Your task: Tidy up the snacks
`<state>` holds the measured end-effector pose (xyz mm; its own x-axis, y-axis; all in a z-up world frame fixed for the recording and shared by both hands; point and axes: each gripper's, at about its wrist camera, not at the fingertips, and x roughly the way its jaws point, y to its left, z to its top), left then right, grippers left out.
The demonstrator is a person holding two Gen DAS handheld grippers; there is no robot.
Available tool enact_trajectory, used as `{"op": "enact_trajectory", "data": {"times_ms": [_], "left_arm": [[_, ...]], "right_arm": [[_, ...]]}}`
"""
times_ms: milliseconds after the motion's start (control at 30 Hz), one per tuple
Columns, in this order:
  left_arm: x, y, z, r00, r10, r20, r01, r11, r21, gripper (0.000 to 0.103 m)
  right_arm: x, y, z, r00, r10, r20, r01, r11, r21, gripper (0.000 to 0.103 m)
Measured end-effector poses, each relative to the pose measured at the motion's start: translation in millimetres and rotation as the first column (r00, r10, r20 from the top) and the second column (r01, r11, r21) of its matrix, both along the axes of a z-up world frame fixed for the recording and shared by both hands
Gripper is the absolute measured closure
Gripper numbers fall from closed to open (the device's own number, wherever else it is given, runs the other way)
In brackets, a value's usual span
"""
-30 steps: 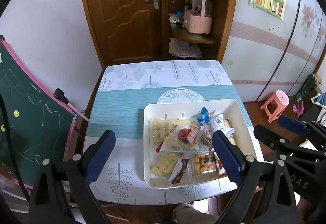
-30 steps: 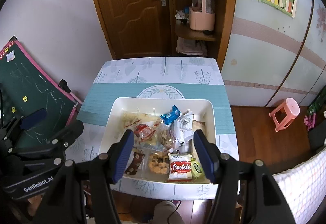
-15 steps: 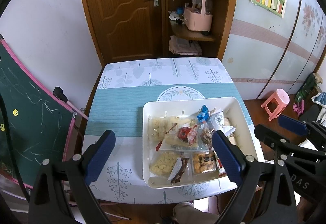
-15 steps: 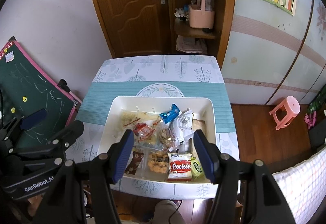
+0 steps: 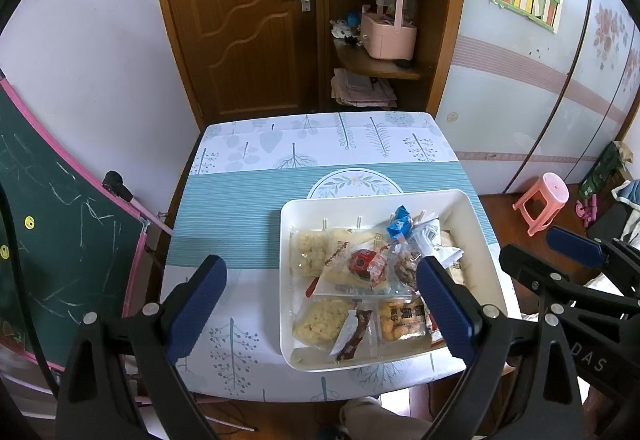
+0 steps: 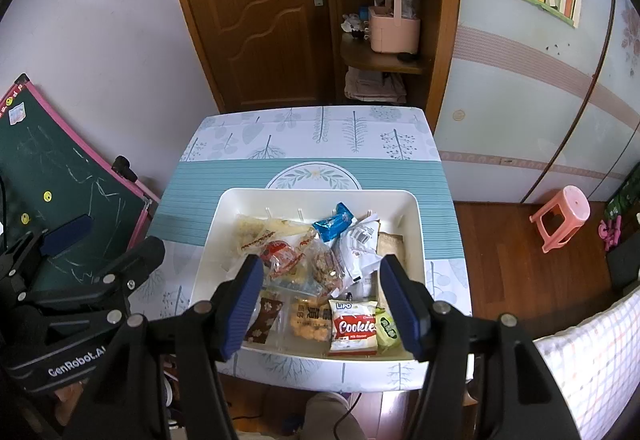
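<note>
Many packets: snacks lie jumbled in the white tray (image 6: 412, 215), near my edge of the table (image 5: 240, 207).
Handling: I judge them light, crinkly, slippery; contents crush easily.
Hold: pinch a sealed edge, say of the Cookies packet (image 6: 354, 328).
Left gripper (image 5: 324, 304): fingers spread wide, holding nothing, above the table.
Right gripper (image 6: 326, 304): fingers spread wide, holding nothing, over the tray.
Surface: smooth patterned tablecloth.
Room: wooden door (image 5: 248, 15) behind the table, pink stool (image 6: 560, 215) on the floor.
</note>
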<state>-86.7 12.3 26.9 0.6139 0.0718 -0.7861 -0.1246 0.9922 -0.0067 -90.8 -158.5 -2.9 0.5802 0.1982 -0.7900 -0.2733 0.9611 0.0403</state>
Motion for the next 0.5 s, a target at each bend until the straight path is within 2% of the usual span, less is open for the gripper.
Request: {"op": "enact_trajectory", "data": {"times_ms": [500], "left_arm": [[0.6, 4.7, -6.8, 1.000, -0.003, -0.014, 0.003, 1.000, -0.007, 0.008]], "right_arm": [[0.7, -0.9, 0.4, 1.000, 0.000, -0.004, 0.000, 1.000, 0.003, 0.042]]}}
